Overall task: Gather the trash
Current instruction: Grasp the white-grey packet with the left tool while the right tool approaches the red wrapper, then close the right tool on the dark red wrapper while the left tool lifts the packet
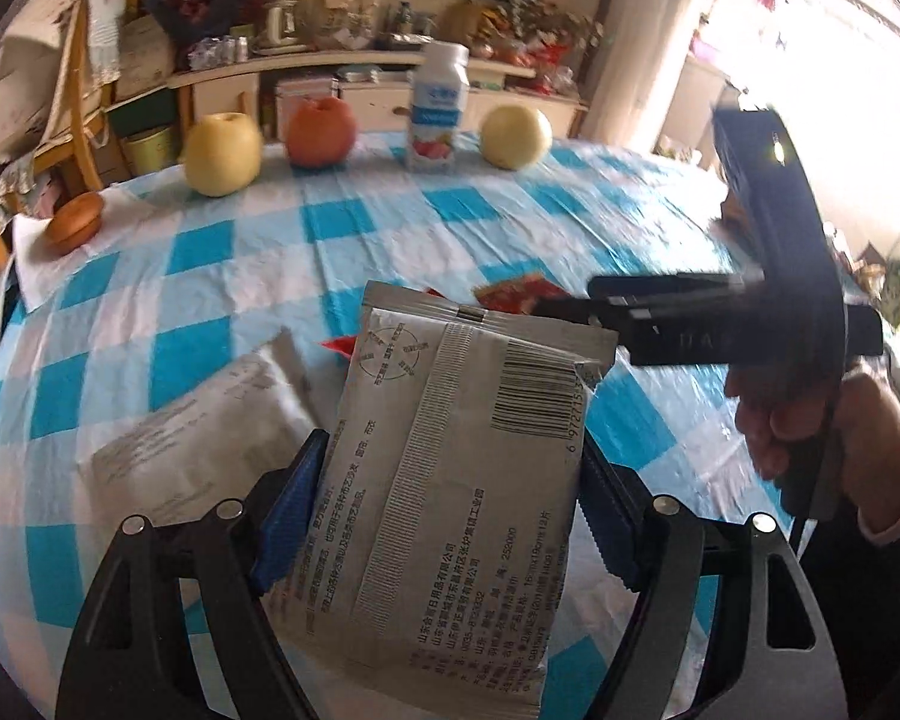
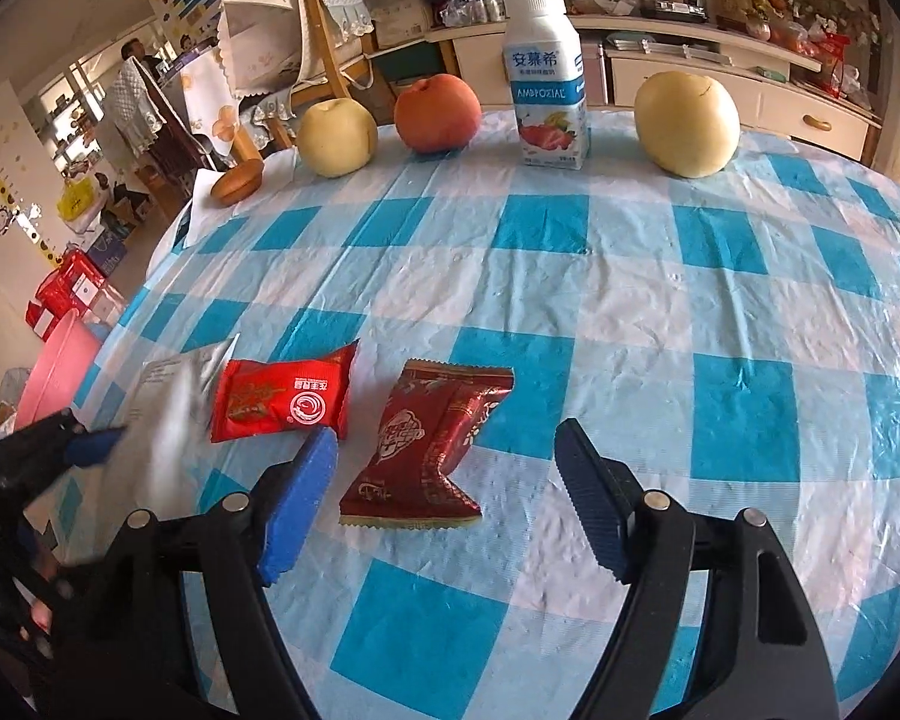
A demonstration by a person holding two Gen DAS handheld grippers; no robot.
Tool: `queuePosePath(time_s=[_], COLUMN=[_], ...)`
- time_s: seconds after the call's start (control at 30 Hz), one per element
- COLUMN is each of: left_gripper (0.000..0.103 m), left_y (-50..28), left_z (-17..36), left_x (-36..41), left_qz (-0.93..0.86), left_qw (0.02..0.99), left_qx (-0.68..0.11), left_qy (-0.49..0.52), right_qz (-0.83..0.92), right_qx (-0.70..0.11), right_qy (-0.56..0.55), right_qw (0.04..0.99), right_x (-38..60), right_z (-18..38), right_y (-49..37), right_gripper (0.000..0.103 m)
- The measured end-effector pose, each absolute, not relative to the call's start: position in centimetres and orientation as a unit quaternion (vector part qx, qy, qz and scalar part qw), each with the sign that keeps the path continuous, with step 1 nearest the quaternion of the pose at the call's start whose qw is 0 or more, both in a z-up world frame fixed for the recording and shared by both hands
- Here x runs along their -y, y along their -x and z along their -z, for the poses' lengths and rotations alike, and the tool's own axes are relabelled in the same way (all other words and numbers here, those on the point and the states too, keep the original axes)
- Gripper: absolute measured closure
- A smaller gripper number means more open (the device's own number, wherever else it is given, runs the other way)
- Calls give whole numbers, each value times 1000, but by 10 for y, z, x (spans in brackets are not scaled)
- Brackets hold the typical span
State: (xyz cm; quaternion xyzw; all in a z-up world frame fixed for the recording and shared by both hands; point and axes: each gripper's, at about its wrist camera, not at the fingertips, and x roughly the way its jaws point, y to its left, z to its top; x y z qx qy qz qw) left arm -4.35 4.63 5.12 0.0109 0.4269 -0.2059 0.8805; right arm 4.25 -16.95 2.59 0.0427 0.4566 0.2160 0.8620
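A: The left gripper point(image 1: 450, 516) is clamped on the grey packet point(image 1: 450, 480), lifted off the checked tablecloth point(image 1: 510, 222). The right gripper point(image 2: 447, 498) is spread, empty.

B: The dark red wrapper point(image 2: 432, 450) lies between its jaws; lowering and closing seem called for next.

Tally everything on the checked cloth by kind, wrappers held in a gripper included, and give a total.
Silver packets: 2, one in the left gripper at, one lying flat
Red wrappers: 2
Yellow pears: 2
Red apple: 1
Milk carton: 1
Bun: 1
Total: 9
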Motion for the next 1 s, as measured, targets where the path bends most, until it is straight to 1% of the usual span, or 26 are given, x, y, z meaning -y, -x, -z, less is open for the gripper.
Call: queuePosePath(time_s=[0.23,0.47,0.53,0.57,0.67,0.83,0.9,1.0], left_gripper=[25,25,25,25,25,25,25,25], left_y=[34,30,28,27,26,24,23,23], left_z=[-59,-60,-60,-60,-60,-59,-60,-60], left_x=[-74,-91,-96,-97,-101,-108,-112,-117], left_qz=[175,150,142,139,134,121,115,108], left_qw=[894,900,901,902,903,905,907,909], left_qx=[-412,-405,-405,-404,-401,-401,-398,-394], left_qy=[34,58,63,64,68,73,77,84], right_qz=[-214,-200,-201,-201,-193,-195,-195,-193], right_qx=[-458,-446,-442,-443,-436,-429,-427,-423], right_qy=[-22,44,50,53,75,82,81,79], right_qw=[863,871,873,872,876,878,879,881], right_x=[158,138,137,136,131,128,128,128], right_z=[-20,-14,-13,-12,-11,-11,-11,-11], right_y=[-44,-40,-40,-40,-39,-38,-39,-38], right_gripper=[27,27,30,34,40,48,57,59])
